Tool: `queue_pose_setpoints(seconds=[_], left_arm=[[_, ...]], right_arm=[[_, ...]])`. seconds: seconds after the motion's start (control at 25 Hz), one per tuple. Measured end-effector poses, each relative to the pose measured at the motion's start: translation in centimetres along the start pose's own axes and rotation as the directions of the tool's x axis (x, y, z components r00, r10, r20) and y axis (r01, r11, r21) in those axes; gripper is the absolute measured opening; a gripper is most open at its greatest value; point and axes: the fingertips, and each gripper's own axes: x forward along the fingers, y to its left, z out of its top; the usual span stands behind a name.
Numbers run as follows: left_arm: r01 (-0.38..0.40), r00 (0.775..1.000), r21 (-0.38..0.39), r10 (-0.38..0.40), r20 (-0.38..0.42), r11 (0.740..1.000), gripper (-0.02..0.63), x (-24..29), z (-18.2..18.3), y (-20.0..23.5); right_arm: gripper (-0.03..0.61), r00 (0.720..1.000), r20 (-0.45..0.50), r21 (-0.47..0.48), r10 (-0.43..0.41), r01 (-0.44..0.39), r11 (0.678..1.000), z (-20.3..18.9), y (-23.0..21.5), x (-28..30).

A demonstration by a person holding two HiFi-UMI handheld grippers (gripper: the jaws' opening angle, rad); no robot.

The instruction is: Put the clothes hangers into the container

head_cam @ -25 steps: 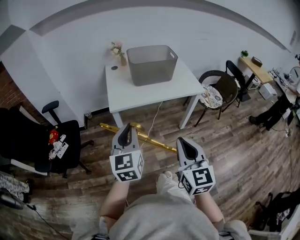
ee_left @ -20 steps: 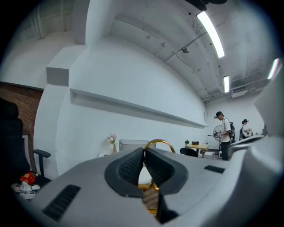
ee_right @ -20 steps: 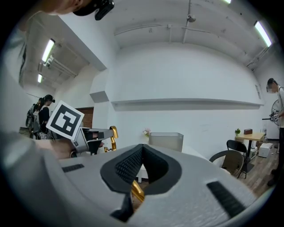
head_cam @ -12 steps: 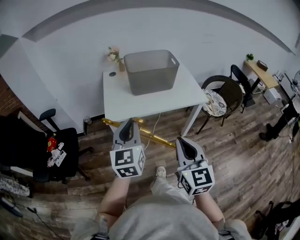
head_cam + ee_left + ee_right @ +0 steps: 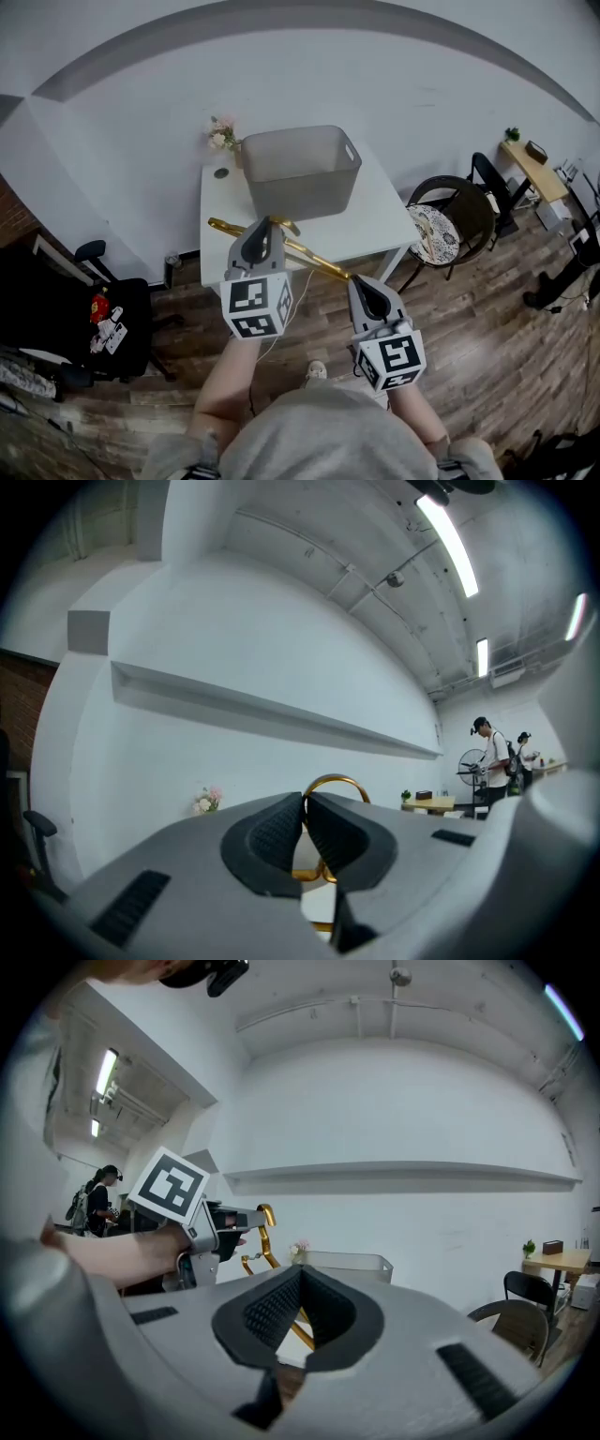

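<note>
A gold clothes hanger (image 5: 309, 255) hangs in the air between my two grippers, in front of the white table (image 5: 375, 220). My left gripper (image 5: 265, 225) is shut on it near the hook, whose gold curve (image 5: 333, 782) rises above the closed pads (image 5: 272, 832). My right gripper (image 5: 359, 283) is shut on the hanger's far arm; in the right gripper view the gold bar (image 5: 302, 1327) runs out from between its pads. The grey container (image 5: 300, 173) stands on the table just beyond the hanger, and it shows again (image 5: 345, 1264) past the right jaws.
A small vase of flowers (image 5: 221, 136) stands at the table's back left corner. A round dark chair (image 5: 450, 211) sits right of the table, a black office chair (image 5: 84, 319) at the left. Two people (image 5: 497, 757) stand far off near desks. The floor is wooden.
Both grippers have carried the hanger forward and a little up, from above the floor to the table's front edge. The table and container now lie much closer.
</note>
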Motion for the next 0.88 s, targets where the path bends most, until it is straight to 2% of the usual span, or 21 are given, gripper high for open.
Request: queue_pose_setpoints(seconds=[0.16,0.4,0.88], left_arm=[[0.002,1.000,-0.001,-0.002,0.011,1.000,0.018,4.7,1.0,0.0],[-0.016,0.999,-0.011,0.016,0.029,1.000,0.018,10.4,2.5,-0.1],[-0.009,0.999,-0.025,0.010,0.038,1.000,0.018,18.6,3.8,-0.2]], right_arm=[[0.002,0.999,0.023,0.000,0.026,-0.026,1.000,-0.1,-2.4,3.0],[0.003,0.998,0.004,0.007,0.060,-0.060,0.998,-0.6,-5.4,6.2],[0.003,0.993,-0.026,0.045,0.119,-0.118,0.992,-2.8,-8.4,11.0]])
